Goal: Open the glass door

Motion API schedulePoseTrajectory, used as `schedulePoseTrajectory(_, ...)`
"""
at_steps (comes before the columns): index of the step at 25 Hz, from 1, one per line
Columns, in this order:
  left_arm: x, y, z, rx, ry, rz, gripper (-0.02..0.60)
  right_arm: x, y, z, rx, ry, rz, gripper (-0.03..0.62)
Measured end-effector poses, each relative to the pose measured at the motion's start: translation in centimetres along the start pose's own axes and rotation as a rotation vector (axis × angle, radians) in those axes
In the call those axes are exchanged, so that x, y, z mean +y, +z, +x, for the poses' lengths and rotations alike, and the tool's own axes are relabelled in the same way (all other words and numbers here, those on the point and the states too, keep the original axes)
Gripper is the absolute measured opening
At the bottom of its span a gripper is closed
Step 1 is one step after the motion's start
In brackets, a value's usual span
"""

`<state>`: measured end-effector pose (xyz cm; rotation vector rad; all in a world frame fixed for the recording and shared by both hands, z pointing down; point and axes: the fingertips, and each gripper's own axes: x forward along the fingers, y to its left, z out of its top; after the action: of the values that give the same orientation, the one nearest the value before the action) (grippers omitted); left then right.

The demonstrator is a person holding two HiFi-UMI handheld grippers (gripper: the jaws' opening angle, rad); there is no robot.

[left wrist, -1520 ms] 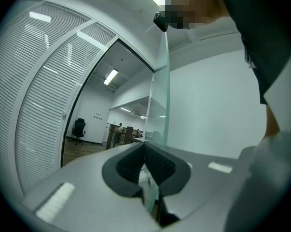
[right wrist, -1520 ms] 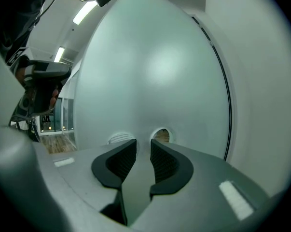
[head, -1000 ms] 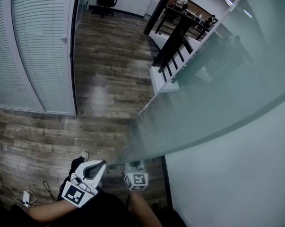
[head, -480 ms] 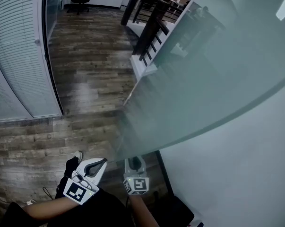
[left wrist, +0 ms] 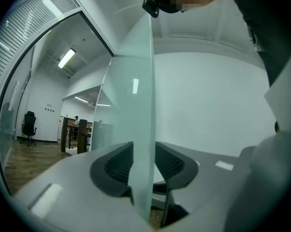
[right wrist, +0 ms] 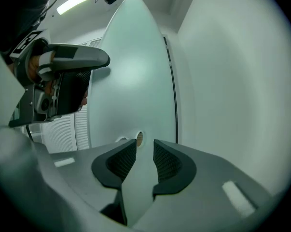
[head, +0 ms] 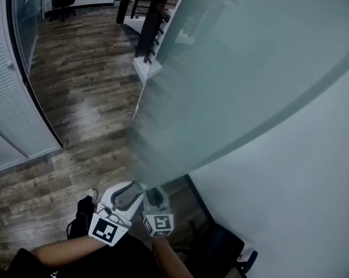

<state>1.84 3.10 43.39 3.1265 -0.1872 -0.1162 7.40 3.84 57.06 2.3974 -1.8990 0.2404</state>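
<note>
Two just-opened grippers (left wrist: 144,154) (right wrist: 144,152) astride glass door (head: 238,68)

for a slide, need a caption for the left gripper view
The glass door edge stands between the just-opened fingers of the left gripper, white wall at right.

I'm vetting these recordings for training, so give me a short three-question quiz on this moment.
1. True or false: the floor is carpeted.
2. What stands between the left tool's jaws? A) the glass door's edge B) a chair leg C) nothing
3. Fill in: the door's glass is ____, not clear.
Key: 1 false, wood planks. 2 A; the jaws, just opened, stand astride it. 3 frosted.
</note>
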Motion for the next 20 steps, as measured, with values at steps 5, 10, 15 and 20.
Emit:
schedulePoseTrajectory(5, -0.8, 0.1, 0.8, 0.003, -0.018, -0.003, 0.135, -1.3, -0.8, -0.8, 0.005, -0.045, 0.032, 0.097)
schedulePoseTrajectory(10, -2.4, -0.4, 1.7, 0.028, -0.057, -0.002, 0.141, -2.2, -2.0, -1.7, 0.001, -0.082, 0.055, 0.097)
schedulePoseTrajectory(15, -4.1, -1.0, 3.0, 0.047, -0.093, -0.012, 0.144, -3.2, -3.6, -3.3, 0.021, -0.098, 0.074, 0.095)
schedulePoseTrajectory(20, -5.6, -1.2, 4.4, 0.044, -0.106, -0.001, 0.150, -3.7, -3.2, -5.4, -0.012, -0.071, 0.050, 0.095)
